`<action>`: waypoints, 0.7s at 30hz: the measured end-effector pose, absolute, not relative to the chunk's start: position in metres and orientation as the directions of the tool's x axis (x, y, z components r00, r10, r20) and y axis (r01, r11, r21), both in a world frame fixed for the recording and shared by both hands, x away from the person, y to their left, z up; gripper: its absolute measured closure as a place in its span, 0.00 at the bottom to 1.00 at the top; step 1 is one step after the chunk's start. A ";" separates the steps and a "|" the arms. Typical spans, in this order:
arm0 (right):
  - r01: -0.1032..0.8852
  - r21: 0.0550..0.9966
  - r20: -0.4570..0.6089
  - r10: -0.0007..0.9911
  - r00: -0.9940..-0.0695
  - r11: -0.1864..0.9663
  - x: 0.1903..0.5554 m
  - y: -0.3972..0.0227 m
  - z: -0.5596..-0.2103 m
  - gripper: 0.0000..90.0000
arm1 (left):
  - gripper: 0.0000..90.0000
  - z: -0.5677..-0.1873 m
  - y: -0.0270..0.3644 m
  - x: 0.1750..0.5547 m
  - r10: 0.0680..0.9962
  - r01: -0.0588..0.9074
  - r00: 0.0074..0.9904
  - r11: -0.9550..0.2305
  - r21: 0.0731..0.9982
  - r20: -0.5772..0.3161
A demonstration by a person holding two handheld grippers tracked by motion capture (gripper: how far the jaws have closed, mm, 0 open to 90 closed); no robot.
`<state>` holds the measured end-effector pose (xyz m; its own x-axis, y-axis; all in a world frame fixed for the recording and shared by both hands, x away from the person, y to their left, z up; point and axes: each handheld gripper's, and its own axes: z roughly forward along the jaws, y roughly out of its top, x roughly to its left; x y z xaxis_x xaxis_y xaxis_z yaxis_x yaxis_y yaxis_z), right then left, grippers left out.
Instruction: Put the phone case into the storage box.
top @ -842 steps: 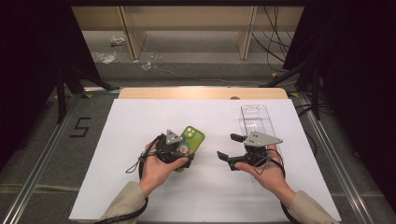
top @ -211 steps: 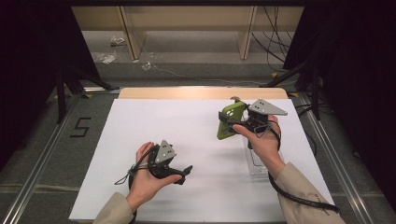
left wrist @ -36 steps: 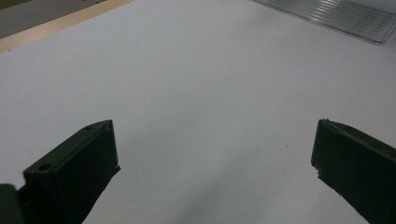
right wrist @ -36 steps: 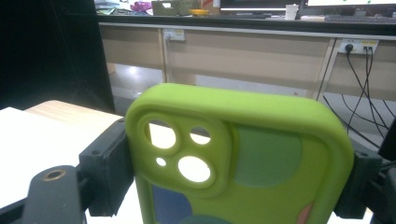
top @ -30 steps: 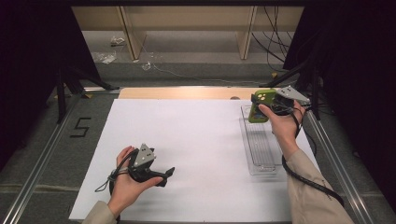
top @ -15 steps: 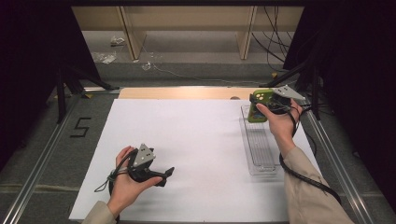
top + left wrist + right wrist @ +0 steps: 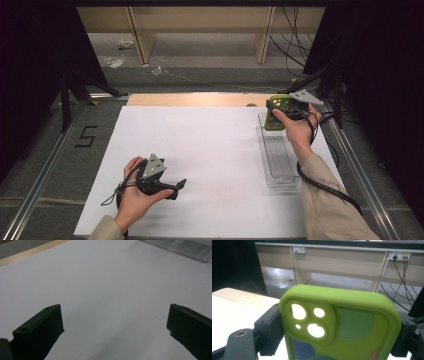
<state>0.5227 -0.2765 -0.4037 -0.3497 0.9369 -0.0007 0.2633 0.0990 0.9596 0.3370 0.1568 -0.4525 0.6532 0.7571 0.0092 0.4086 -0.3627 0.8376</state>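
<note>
Over at the far right of the white surface [image 7: 215,150], the right hand-held gripper [image 7: 280,111] has the green phone case [image 7: 275,112] clamped between its two black jaws, one pad pressed on each long edge. In the right gripper view the case [image 7: 342,325] stands upright across the jaws, camera cut-outs at the upper left, its rounded top edge uppermost. From above, the case hangs just over the far end of the clear plastic tray [image 7: 278,160], which lies lengthwise along the right side of the surface; whether the case touches the tray's far rim, I cannot tell. The person's right hand [image 7: 296,131] wraps the gripper body, grey three-cornered plate on top, cable trailing back along the sleeve.

Down at the near left, the left hand-held gripper [image 7: 172,186] sits low over the surface in the person's left hand [image 7: 132,192], jaws pointing right. In the left gripper view its jaws stand wide apart with nothing between them, bare white surface [image 7: 105,290] ahead, and a corner of the ribbed clear tray [image 7: 185,248] at the upper right. The two grippers are well apart, one at each side.

A pale wooden strip [image 7: 195,100] borders the far edge of the surface.
</note>
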 end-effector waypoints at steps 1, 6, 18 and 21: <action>0.264 0.959 0.000 0.938 -0.347 0.098 0.524 -0.276 -0.404 0.21 | 0.00 -0.453 0.157 0.337 0.757 0.409 0.653 -0.362 0.837 0.009; 0.272 0.957 0.002 0.940 -0.341 0.097 0.526 -0.276 -0.404 0.21 | 0.00 -0.453 0.157 0.337 0.758 0.410 0.653 -0.361 0.838 0.007; 0.283 0.954 -0.002 0.942 -0.334 0.102 0.532 -0.272 -0.403 0.21 | 0.00 -0.453 0.157 0.337 0.757 0.410 0.653 -0.361 0.838 0.007; 0.287 0.952 -0.002 0.943 -0.333 0.104 0.533 -0.271 -0.403 0.21 | 0.00 -0.453 0.157 0.337 0.757 0.410 0.654 -0.362 0.837 0.007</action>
